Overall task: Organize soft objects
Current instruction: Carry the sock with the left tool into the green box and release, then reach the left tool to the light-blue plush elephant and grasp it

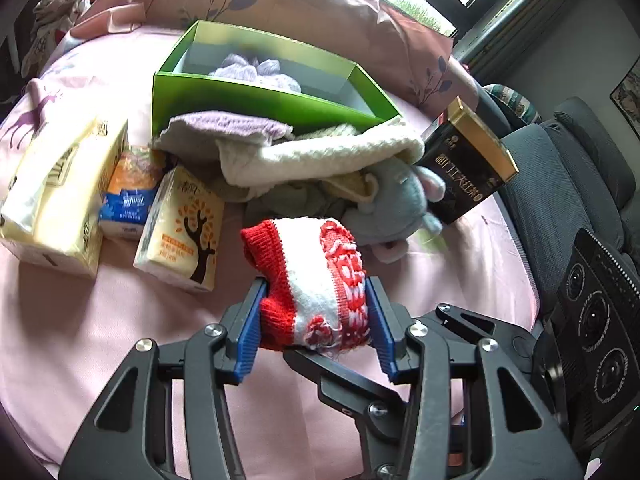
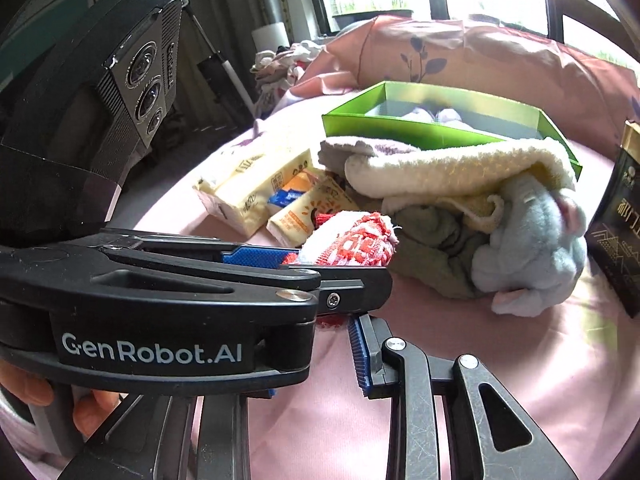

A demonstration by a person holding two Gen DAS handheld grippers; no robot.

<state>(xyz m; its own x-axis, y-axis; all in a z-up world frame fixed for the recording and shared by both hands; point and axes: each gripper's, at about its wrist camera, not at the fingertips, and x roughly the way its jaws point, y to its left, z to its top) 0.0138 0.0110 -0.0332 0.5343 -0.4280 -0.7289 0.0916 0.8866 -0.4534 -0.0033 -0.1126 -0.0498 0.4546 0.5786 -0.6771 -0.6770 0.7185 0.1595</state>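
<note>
My left gripper (image 1: 316,312) is shut on a red and white knitted piece (image 1: 316,276), held above the pink bedsheet; it also shows in the right wrist view (image 2: 352,240). Behind it lies a pile: a cream knit (image 1: 320,156), a lilac knit (image 1: 228,124), an olive cloth (image 2: 436,248) and a grey-blue plush toy (image 1: 400,208). A green box (image 1: 260,100) beyond holds a lilac knitted item (image 1: 256,70). My right gripper sits low beside the left one; one blue pad (image 2: 360,356) shows, the other is hidden behind the left gripper body (image 2: 160,320).
Three tissue packs (image 1: 64,196) (image 1: 128,196) (image 1: 180,232) lie left of the pile. A black and gold box (image 1: 468,168) leans at the right. Pink pillows (image 1: 280,4) line the far edge. A grey chair (image 1: 560,184) stands right of the bed.
</note>
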